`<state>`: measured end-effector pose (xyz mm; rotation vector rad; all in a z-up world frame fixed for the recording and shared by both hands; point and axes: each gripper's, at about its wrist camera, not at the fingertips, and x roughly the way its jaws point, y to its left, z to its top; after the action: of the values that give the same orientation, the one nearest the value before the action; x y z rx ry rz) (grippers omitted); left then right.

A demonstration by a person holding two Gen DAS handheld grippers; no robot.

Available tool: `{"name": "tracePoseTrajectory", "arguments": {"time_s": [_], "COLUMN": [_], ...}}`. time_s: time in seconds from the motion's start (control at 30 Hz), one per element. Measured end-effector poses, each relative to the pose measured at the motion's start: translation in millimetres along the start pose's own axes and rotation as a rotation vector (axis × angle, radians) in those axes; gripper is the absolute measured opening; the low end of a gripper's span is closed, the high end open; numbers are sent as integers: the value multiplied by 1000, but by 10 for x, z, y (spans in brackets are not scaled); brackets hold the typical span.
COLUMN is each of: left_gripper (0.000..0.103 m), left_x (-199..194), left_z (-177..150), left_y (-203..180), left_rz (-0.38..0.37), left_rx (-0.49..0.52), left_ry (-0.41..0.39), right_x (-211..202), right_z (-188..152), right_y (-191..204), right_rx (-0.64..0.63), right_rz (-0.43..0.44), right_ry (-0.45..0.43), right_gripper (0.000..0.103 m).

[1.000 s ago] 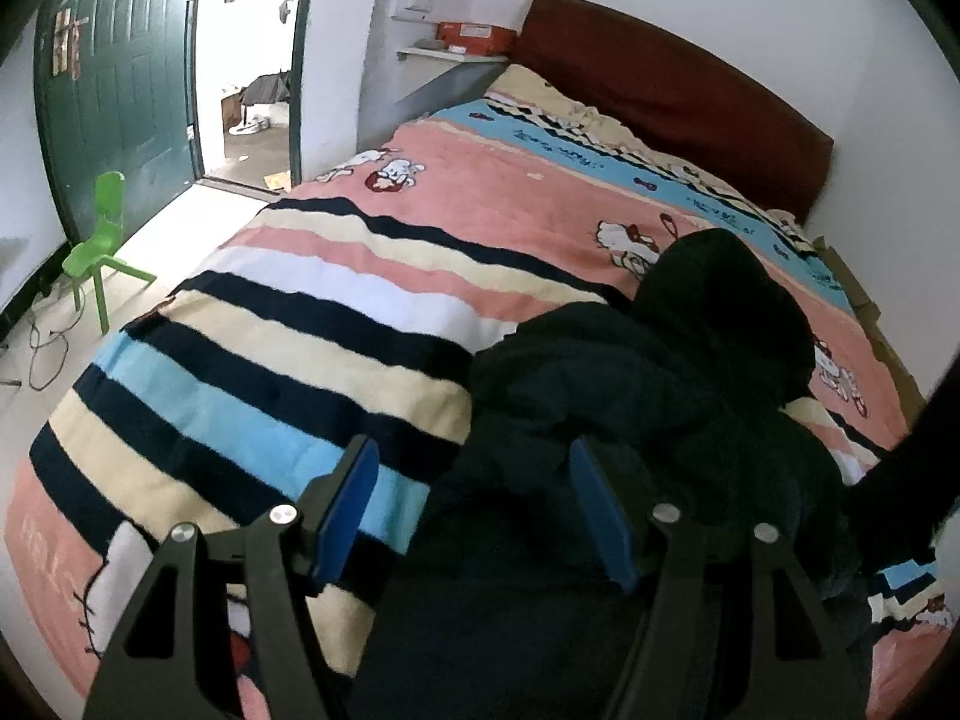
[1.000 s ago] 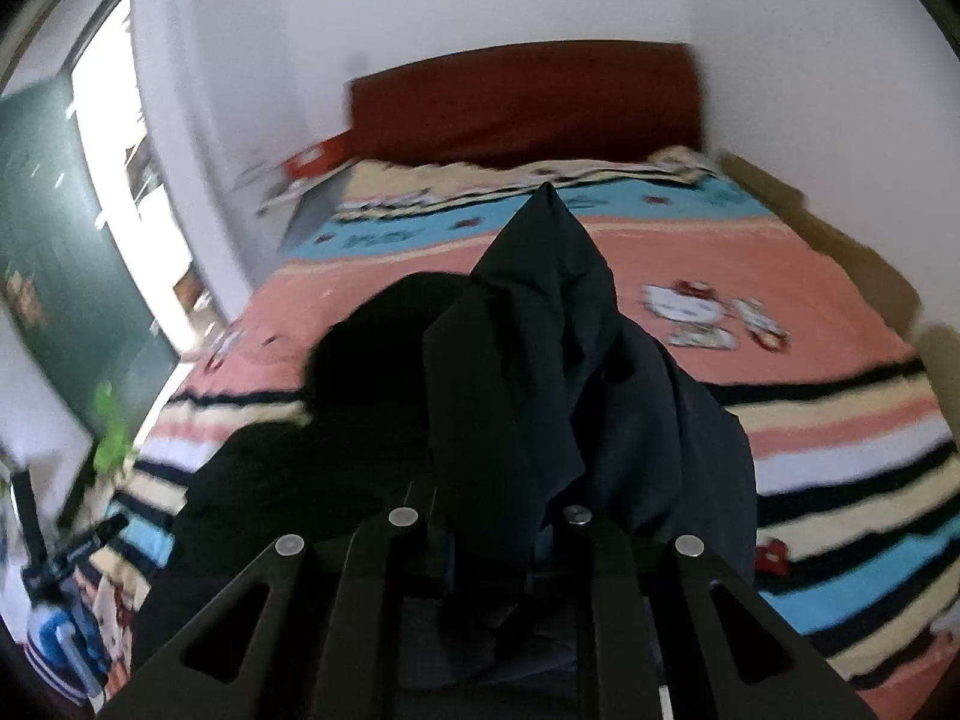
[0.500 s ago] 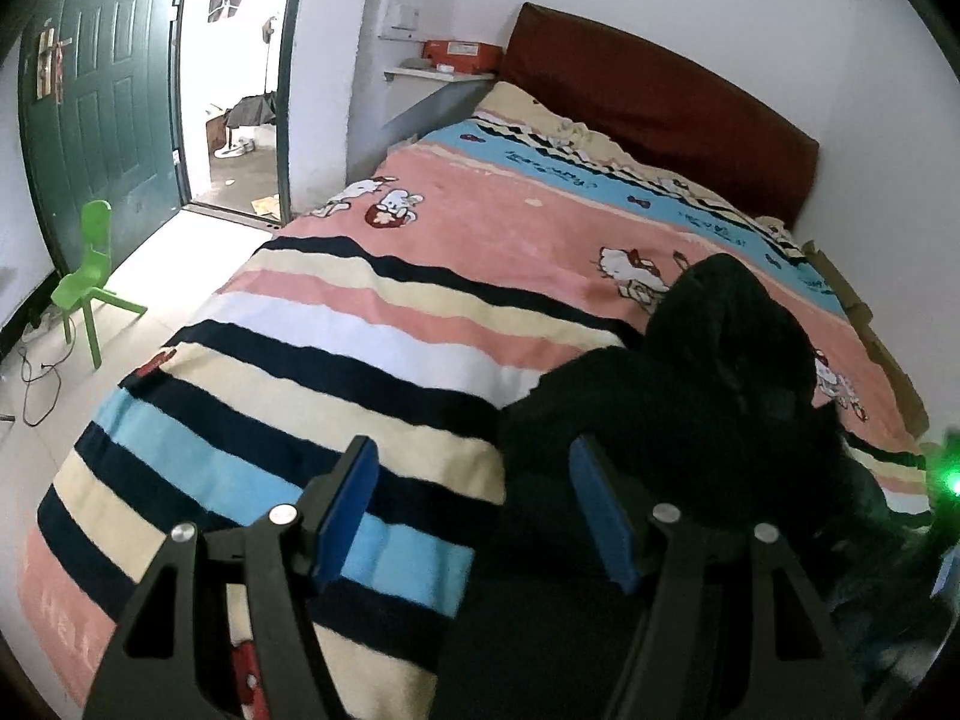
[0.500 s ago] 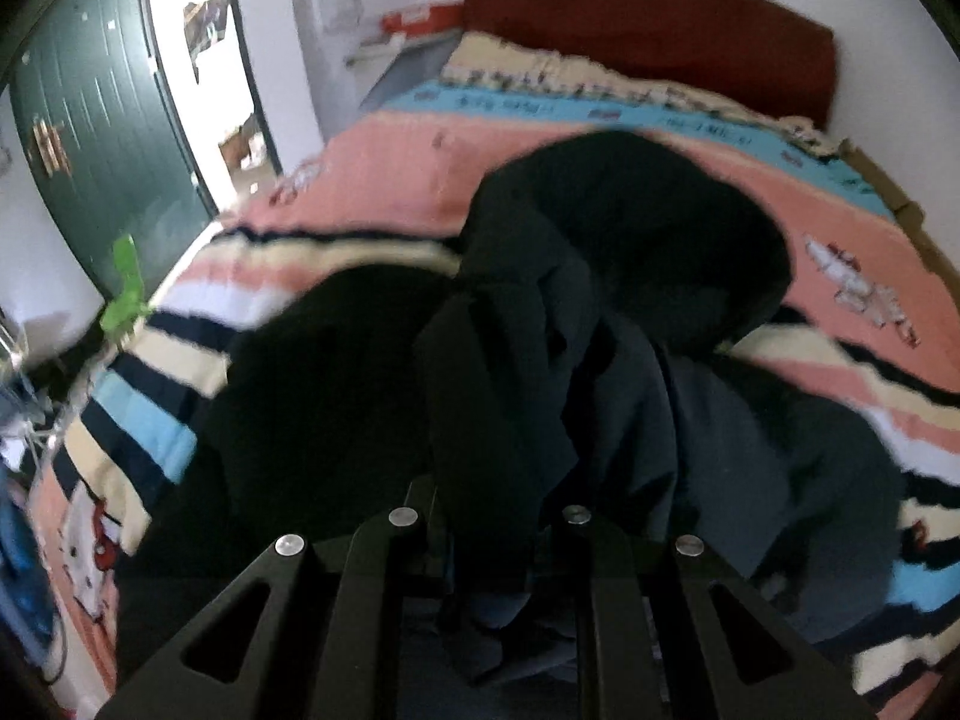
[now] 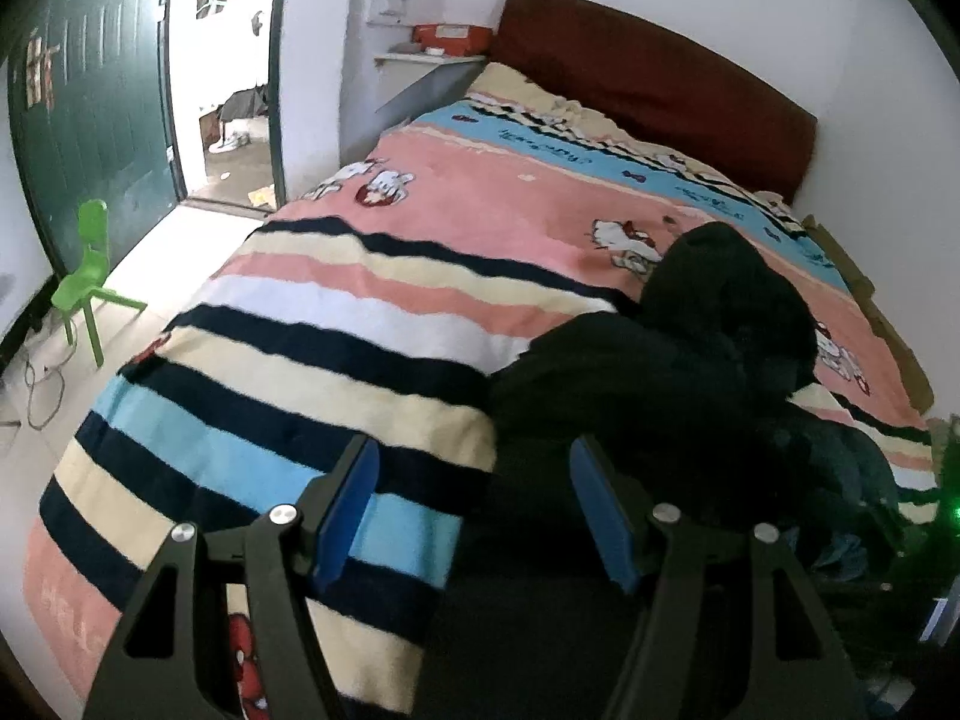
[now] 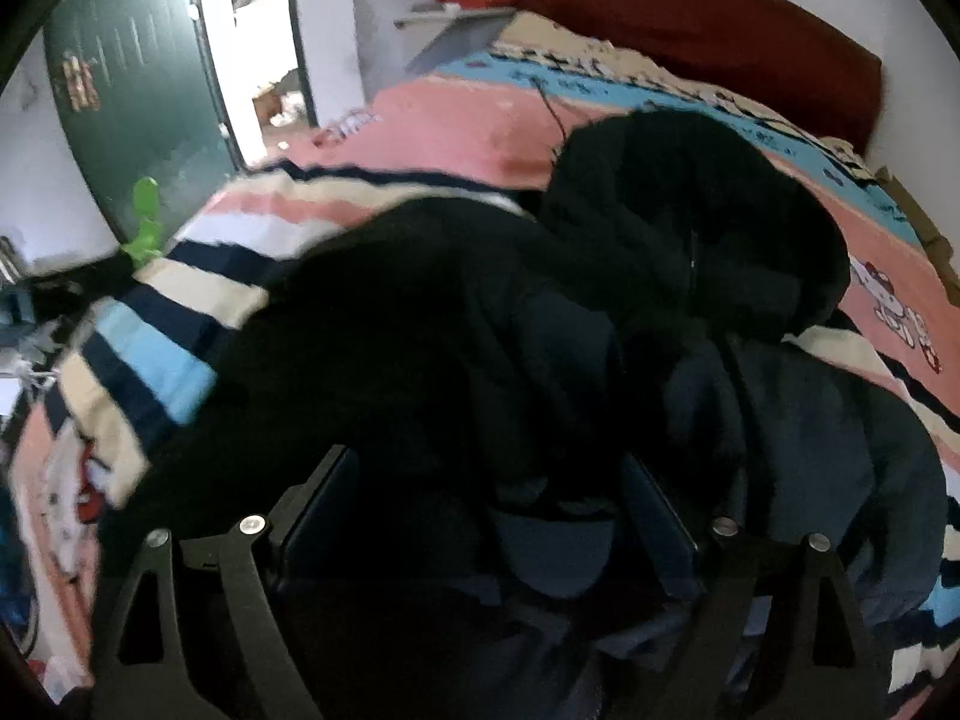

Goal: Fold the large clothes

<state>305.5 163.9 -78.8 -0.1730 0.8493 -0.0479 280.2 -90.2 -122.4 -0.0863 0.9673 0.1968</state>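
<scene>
Your right claw has just sprung open, the dark hooded coat loose between its fingers on the bed. Your left claw hangs open at the coat's near edge. It looks bulky, soft and floppy, so take a hem or cuff.

Both wrist views look steeply down from the bed's foot toward the headboard, sharing the black jacket.
</scene>
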Motion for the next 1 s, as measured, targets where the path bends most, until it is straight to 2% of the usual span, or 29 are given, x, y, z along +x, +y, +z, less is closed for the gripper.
{"name": "tracePoseTrajectory", "arguments": {"time_s": [0.07,0.17,0.27,0.43,0.53,0.6,0.7,0.8,1.0], "left_gripper": [65,65,65,65,65,65,65,65,70], "left_x": [-68,-109,-44,164,297,435,692,969,1232], "left_z": [16,17,-16,-42,-46,-62,-143,-279,-494], "left_y": [-159,-496,-906,-1653,-2035,-2225,-2347,-2263,-2038], "left_rz": [-11,-42,-82,-155,-187,-185,-129,-65,-116], "left_rx": [15,56,103,174,215,250,301,347,365], "left_ry": [0,8,28,36,35,48,76,104,117], "right_x": [-237,-529,-787,-875,-813,-724,-553,-353,178], "right_z": [6,14,-34,-203,-304,-325,-361,-410,-648], "right_y": [-74,-279,-825,-1928,-2372,-2474,-2530,-2614,-2598], "right_rx": [0,-5,25,172,219,209,176,185,213], "right_rz": [27,23,-40,-172,-199,-192,-172,-138,-59], "right_ry": [-37,-86,-113,-90,-70,-58,-37,-14,74], "right_gripper": [87,87,87,86,84,84,84,84,86]}}
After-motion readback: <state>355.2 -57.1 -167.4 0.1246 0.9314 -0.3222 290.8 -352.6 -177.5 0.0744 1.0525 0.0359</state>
